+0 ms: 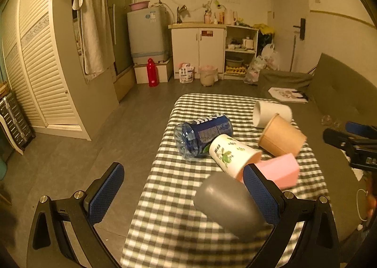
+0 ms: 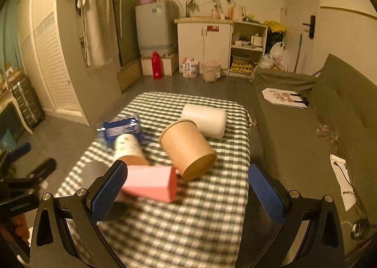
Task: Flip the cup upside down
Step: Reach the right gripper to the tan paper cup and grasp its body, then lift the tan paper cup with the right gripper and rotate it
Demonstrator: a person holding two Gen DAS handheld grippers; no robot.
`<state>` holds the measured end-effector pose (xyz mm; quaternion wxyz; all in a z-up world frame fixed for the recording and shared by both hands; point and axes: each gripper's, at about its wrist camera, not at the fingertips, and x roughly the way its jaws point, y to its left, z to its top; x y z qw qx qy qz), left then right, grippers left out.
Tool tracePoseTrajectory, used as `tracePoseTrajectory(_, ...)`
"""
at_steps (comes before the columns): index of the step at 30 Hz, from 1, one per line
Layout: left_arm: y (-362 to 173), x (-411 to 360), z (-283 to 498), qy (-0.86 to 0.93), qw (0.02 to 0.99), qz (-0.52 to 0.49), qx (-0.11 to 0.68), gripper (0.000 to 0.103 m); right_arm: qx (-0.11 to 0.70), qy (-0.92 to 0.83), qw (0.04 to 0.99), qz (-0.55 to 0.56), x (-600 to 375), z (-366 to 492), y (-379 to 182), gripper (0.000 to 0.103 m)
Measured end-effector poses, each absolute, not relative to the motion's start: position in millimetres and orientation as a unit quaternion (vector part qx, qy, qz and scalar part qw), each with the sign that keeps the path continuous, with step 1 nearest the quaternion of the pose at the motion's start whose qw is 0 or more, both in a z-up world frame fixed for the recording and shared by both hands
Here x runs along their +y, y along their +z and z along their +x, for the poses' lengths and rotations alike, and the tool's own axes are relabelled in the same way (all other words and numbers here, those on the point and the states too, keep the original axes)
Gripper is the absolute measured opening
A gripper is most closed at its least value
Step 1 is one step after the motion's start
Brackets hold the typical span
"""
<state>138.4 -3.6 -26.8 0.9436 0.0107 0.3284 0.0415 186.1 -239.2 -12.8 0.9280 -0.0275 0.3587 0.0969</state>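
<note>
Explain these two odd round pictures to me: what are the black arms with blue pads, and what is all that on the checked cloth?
No robot here: a person holds a two-fingered gripper in each hand, with a wide-angle camera on each. One picture looks along the left gripper, the other along the right gripper. Both stand open and hold nothing. On the checked tablecloth lie a grey cup, a leaf-printed cup, a brown paper cup, a white cup, a blue bottle and a pink block, all on their sides.

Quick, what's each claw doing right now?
Left gripper: open, holding nothing; grey cup lies between its fingers.
Right gripper: open, empty.
</note>
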Motion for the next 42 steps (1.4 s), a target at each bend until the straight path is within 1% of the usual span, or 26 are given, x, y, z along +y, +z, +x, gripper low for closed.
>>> tracePoseTrajectory(5, -40.9, 1.0, 165.4, 0.052, 0.938, 0.011, 0.342, 0.103, 0.399, 0.121, 0.908, -0.040, -235.0, 237.3, -43.1, 0.103)
tracePoseTrajectory(8, -47.9, 2.9, 178.0, 0.060, 0.934, 0.011, 0.351, 0.103, 0.421, 0.143, 0.893, -0.067, -223.1, 266.2, -60.3, 0.103)
tracePoseTrajectory(14, -61.3, 6.9, 191.6, 0.064, 0.928, 0.008, 0.367, 0.103, 0.463, 0.159, 0.869, -0.072, -211.2, 301.2, -90.8, 0.103)
tracePoseTrajectory(17, -63.7, 7.5, 194.2, 0.064, 0.927, 0.008, 0.370, 0.103, 0.475, 0.161, 0.862, -0.072, -210.0, 308.4, -99.9, 0.096)
tracePoseTrajectory(18, -63.6, 8.0, 194.7, 0.064, 0.926, 0.006, 0.371, 0.103, 0.481, 0.164, 0.859, -0.071, -210.0, 310.6, -100.8, 0.090)
tracePoseTrajectory(20, -62.4, 8.5, 194.7, 0.063, 0.926, 0.002, 0.372, 0.103, 0.483, 0.165, 0.857, -0.073, -209.4, 311.4, -101.2, 0.088)
tracePoseTrajectory(25, -47.6, 6.3, 187.5, 0.061, 0.930, 0.001, 0.362, 0.103, 0.463, 0.150, 0.870, -0.074, -211.9, 300.6, -79.3, 0.087)
tracePoseTrajectory(30, -23.3, 3.0, 171.6, 0.064, 0.938, -0.003, 0.342, 0.103, 0.432, 0.126, 0.892, -0.053, -225.5, 268.7, -27.2, 0.087)
tracePoseTrajectory(36, 0.5, 0.9, 135.5, 0.058, 0.947, -0.015, 0.317, 0.103, 0.409, 0.093, 0.907, -0.022, -228.6, 197.9, 24.6, 0.087)
tracePoseTrajectory(42, 8.0, 3.6, 87.8, 0.042, 0.954, -0.006, 0.296, 0.103, 0.399, 0.064, 0.915, 0.017, -219.8, 119.4, 40.2, 0.087)
